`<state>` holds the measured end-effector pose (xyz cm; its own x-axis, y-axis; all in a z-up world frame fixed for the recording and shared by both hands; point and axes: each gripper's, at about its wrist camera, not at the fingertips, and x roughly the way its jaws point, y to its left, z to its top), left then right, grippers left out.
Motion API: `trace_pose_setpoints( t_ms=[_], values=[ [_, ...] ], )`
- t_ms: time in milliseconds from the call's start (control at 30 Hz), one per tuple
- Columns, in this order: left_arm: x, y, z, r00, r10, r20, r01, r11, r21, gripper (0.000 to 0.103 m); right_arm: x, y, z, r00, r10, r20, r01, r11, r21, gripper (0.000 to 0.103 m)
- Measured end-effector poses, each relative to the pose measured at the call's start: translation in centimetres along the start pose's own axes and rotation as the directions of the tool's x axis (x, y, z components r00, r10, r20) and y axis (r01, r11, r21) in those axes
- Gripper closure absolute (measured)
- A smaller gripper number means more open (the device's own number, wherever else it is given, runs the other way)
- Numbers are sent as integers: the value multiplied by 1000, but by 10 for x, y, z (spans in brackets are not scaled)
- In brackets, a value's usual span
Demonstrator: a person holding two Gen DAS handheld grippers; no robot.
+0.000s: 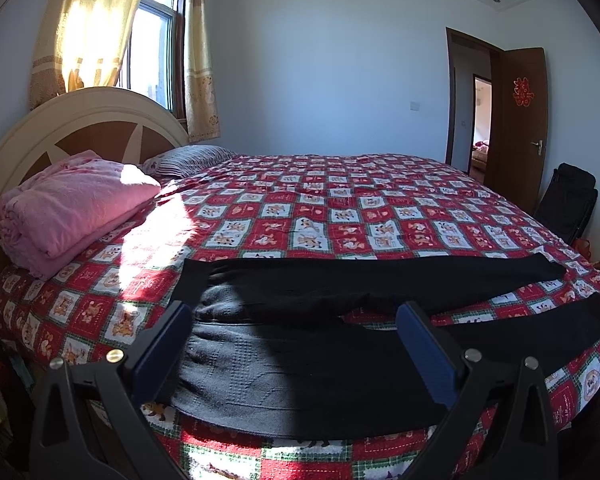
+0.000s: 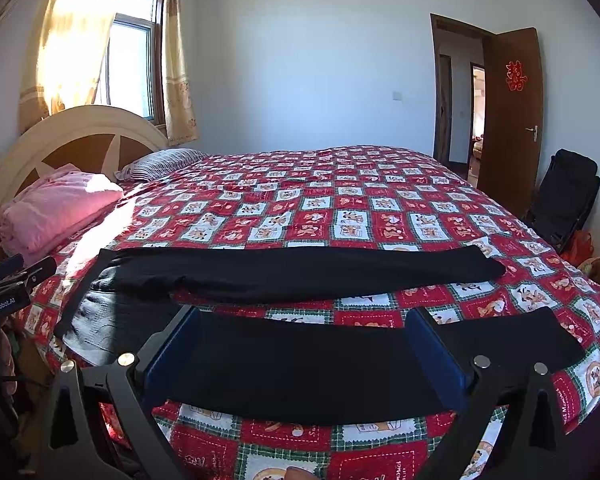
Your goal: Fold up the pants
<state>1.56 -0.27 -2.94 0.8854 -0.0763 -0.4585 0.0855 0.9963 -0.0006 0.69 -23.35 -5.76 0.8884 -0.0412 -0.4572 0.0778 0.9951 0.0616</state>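
Black pants (image 1: pixel 300 380) lie flat across the near edge of the bed, waistband to the left, both legs running right. The grey inner lining shows at the waist (image 1: pixel 220 352). My left gripper (image 1: pixel 294 314) is open, its blue-padded fingers spread wide over the waist and hip area. In the right wrist view the far leg (image 2: pixel 300 272) lies straight, and the near leg (image 2: pixel 300 368) passes between the spread fingers of my open right gripper (image 2: pixel 302 318). Neither gripper pinches the cloth. The left gripper's body (image 2: pixel 16 280) shows at the left edge of the right wrist view.
A red patchwork quilt (image 1: pixel 340 216) covers the bed. A folded pink blanket (image 1: pixel 68 212) and a striped pillow (image 1: pixel 188 158) lie by the headboard (image 1: pixel 80 120). A black chair (image 2: pixel 568 196) stands near the open door (image 2: pixel 512 112).
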Motion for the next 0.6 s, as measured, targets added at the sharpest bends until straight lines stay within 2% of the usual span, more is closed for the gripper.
trace_pose_setpoints(
  t_ms=[167,333,400,500,600],
  values=[
    [24,8,-7,1000,6,-21,-6,1000,24,0,14,-5,-5,998,40,-41,-39,999,19,1],
    [76,57,-5,993,89,-75,-90,996,-10,0,49,-27,-17,987,78,-140,-61,991,118,1],
    [102,82,-3,987,105,-123,-111,993,-38,0,58,-35,-23,990,43,-137,-25,992,127,1],
    [134,107,3,975,169,-141,-172,985,-4,0,68,-45,-27,990,22,-139,-3,991,136,1],
    [162,125,12,970,180,-165,-181,983,7,0,83,-50,-28,981,-49,-188,60,997,52,1]
  ],
)
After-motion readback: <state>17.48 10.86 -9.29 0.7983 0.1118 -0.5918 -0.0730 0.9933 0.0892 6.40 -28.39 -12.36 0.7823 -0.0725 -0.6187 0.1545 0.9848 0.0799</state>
